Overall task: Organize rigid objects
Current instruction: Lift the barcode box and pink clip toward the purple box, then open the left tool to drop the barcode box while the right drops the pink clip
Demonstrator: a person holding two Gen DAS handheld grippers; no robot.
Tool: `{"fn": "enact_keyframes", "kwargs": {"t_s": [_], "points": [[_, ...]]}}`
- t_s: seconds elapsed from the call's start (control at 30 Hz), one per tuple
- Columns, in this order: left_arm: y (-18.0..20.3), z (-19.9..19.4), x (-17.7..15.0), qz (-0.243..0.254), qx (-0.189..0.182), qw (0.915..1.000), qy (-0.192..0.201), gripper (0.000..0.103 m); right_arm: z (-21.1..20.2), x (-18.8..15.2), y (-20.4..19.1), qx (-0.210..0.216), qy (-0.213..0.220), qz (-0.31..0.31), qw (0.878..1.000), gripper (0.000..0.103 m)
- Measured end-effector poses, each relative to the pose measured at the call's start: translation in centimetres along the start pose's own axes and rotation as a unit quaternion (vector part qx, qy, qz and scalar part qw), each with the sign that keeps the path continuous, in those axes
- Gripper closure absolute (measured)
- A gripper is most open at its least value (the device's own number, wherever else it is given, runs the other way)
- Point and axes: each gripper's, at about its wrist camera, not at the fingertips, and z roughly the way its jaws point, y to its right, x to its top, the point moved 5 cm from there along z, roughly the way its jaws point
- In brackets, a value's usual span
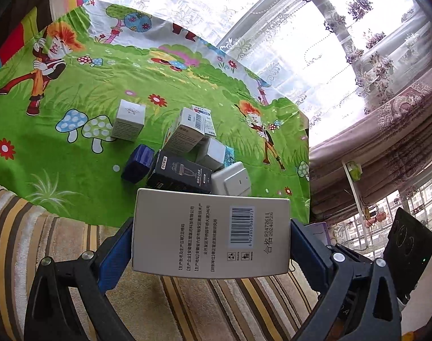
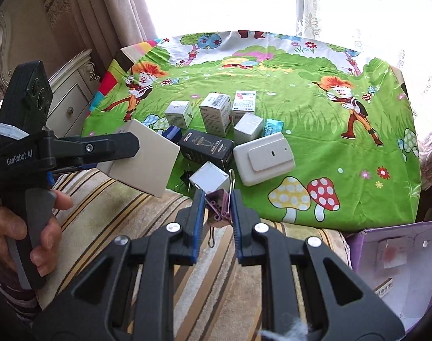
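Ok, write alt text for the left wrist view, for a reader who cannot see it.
The left gripper clamps a white barcoded box between its blue pads, held above a striped sofa cushion. Beyond it, a cluster of small boxes sits on a green cartoon-print cloth, with lace-curtained windows behind.

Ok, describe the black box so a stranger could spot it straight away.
Find the green cartoon cloth and the cluster of boxes at its near edge. The black box lies at the cluster's front, the only dark one among pale boxes, with white lettering.
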Motion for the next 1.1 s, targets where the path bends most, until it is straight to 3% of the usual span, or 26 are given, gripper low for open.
{"fn": "enact_keyframes", "kwargs": {"t_s": [0.27,0.67,0.97,1.1], "points": [[8.0,3.4,-4.2,0.067,-0.044,0.9952,-0.057,0.002,-4.6,-3.5,6.8,-0.036,0.031,0.063,0.997,0.081],[18.1,8.4,-8.6,0.161,-0.089,0.9749,-0.125,0.002,-10.1,-9.1,18.0,-0.118,0.056,0.173,0.976,0.081],[21.7,11.1,-11.4,0.179,-0.124,0.9602,-0.175,0.0,-12.2,-12.0,22.0,-0.136,0.068,0.23,0.961,0.08],[22.0,10.9,-11.1,0.181,-0.144,0.9604,-0.156,0.0,-12.2,-12.6,22.4,-0.137,0.067,0.237,0.959,0.058]]}}
